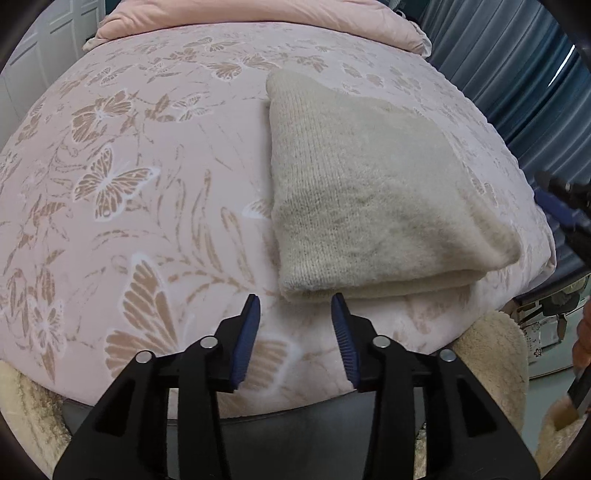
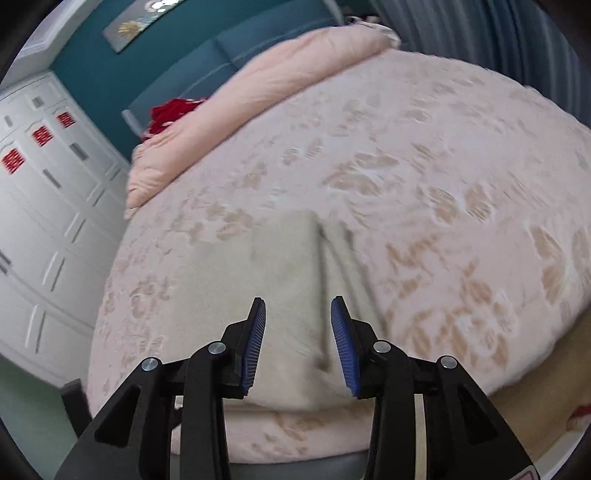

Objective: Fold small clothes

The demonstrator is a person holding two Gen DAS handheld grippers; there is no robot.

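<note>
Both the left tool [image 1: 295, 306] and right tool [image 2: 298, 308] are hovering wide and empty; the folded sweater [image 1: 369, 192] on the bed [image 1: 147, 184] is probably needing only gentle edge squaring.

- We count one folded cream knitted garment [image 1: 369, 192] on the pink butterfly-patterned bedspread [image 1: 129, 184].
- One plain pink quilt [image 1: 258, 14] beyond the garment.
- Three red paper emblems [image 2: 40, 136] on the white wardrobe [image 2: 48, 221].

Black claw [image 1: 295, 299] arms, blue ribbed pads [image 2: 255, 343], silver screws
</note>
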